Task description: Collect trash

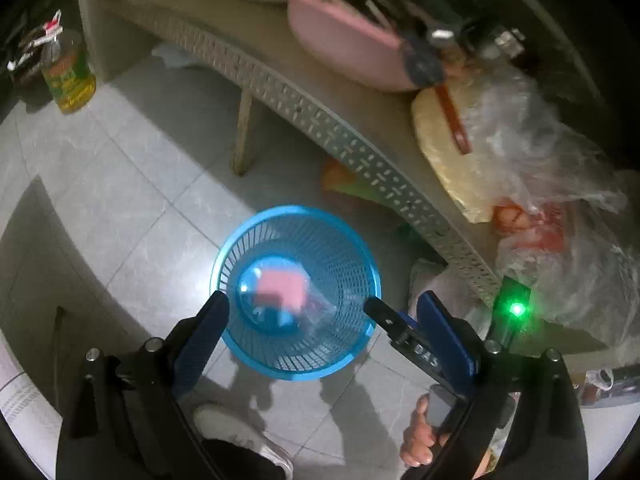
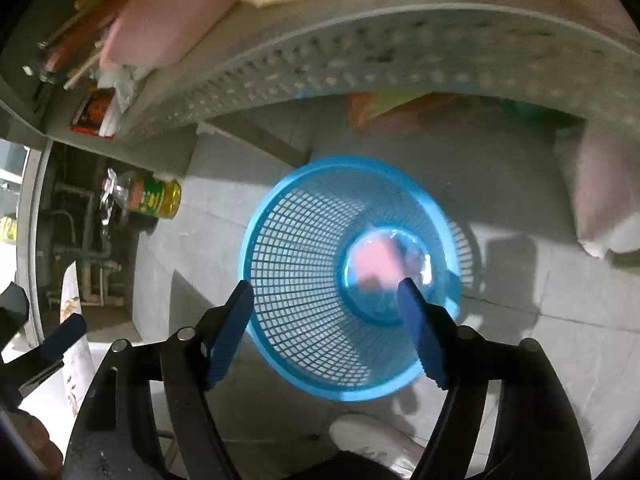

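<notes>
A blue mesh waste basket (image 1: 297, 211) stands on the tiled floor beside the table; in the right wrist view its mesh wall (image 2: 296, 248) fills the middle. Inside it is a blurred pink piece in clear wrap (image 1: 280, 287), low in the basket (image 2: 378, 265); whether it rests on the bottom I cannot tell. My left gripper (image 1: 323, 299) is open above the basket's mouth, with nothing between its blue pads. My right gripper (image 2: 324, 286) is open over the same basket, and nothing is gripped. One black finger of the right gripper (image 1: 390, 320) shows in the left wrist view.
A beige table with a perforated rim (image 1: 352, 148) stands right behind the basket, loaded with a pink basin (image 1: 340, 40) and clear plastic bags (image 1: 540, 152). An oil bottle (image 1: 68, 76) stands on the floor at the far left. A person's white shoe (image 2: 372, 436) is near the basket.
</notes>
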Motion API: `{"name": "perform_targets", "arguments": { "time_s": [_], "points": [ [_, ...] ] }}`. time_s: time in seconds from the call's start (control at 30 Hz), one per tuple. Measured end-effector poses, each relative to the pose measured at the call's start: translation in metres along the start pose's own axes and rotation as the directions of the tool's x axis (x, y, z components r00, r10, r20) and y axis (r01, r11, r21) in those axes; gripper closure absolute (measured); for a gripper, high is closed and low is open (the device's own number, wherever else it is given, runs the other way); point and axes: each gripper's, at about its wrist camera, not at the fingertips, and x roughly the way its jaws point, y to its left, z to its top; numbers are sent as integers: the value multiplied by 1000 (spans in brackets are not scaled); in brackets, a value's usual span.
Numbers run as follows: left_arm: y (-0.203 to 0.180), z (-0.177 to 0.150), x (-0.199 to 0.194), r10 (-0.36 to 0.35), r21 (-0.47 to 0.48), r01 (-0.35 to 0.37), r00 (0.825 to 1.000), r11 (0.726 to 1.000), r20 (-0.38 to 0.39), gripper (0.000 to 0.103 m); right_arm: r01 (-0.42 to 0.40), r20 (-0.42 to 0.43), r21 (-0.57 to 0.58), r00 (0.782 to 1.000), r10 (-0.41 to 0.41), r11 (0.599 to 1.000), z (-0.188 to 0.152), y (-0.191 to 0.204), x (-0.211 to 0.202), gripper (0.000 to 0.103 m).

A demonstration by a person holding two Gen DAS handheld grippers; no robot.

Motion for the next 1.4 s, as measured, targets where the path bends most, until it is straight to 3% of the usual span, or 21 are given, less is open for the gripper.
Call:
{"name": "perform_targets", "arguments": {
  "time_s": [0.17, 0.3, 0.4, 0.57, 0.67, 0.7, 0.77, 0.83, 0.9, 0.97, 1.03, 1.07, 1.13, 1.17, 1.2, 1.3, 1.37, 1.4],
  "points": [
    [-13, -26, -52, -31, 66, 24, 995, 998, 99, 11, 31, 44, -83, 999, -28, 996, -28, 11, -40, 28],
    [-17, -72, -116, -33, 91, 13, 975, 996, 219, 11, 83, 123, -198, 991, -59, 977, -51, 28, -84, 19],
    [-6, -116, -156, -2, 63, -13, 974, 998, 228, 11, 149, 200, -290, 975, -92, 945, -65, 50, -121, 11],
    [13, -178, -207, 34, 54, -48, 972, 997, 233, 9, 265, 362, -470, 928, -90, 842, -96, 109, -168, 8],
    [32, -215, -240, 96, 13, -104, 953, 994, 287, 6, 323, 433, -560, 899, -63, 763, -121, 147, -183, 8],
    [42, -230, -253, 119, -20, -118, 943, 993, 312, 6, 316, 442, -619, 897, -14, 719, -135, 165, -189, 8],
    [59, -253, -273, 159, -82, -139, 924, 987, 348, 6, 230, 379, -713, 921, 88, 663, -153, 189, -193, 8],
    [76, -280, -294, 192, -151, -143, 900, 978, 392, 6, 72, 256, -768, 945, 202, 636, -167, 211, -196, 8],
    [92, -305, -311, 226, -214, -143, 870, 966, 439, 6, -114, 107, -777, 945, 309, 619, -174, 229, -195, 8],
    [105, -326, -324, 251, -257, -141, 846, 956, 471, 6, -294, -67, -733, 929, 364, 614, -177, 251, -184, 8],
    [119, -347, -338, 292, -309, -148, 816, 940, 499, 6, -504, -296, -588, 862, 412, 632, -176, 275, -156, 8],
    [126, -358, -345, 311, -332, -148, 796, 932, 520, 6, -591, -402, -477, 805, 437, 650, -175, 285, -137, 8],
    [137, -374, -358, 326, -355, -139, 771, 925, 548, 6, -664, -521, -319, 719, 460, 677, -180, 304, -110, 10],
    [143, -382, -364, 340, -371, -138, 757, 918, 558, 6, -671, -556, -257, 691, 462, 695, -182, 313, -97, 15],
    [147, -385, -367, 349, -383, -139, 751, 913, 561, 6, -661, -584, -201, 673, 453, 723, -185, 325, -80, 16],
    [163, -399, -379, 388, -424, -145, 723, 894, 571, 6, -613, -615, -121, 664, 426, 780, -192, 346, -52, 21],
    [170, -400, -383, 402, -442, -145, 715, 885, 572, 6, -573, -644, -36, 640, 419, 819, -195, 355, -32, 28],
    [174, -403, -385, 408, -449, -143, 710, 882, 574, 6, -538, -648, -27, 652, 395, 843, -196, 359, -22, 29]
  ]
}}
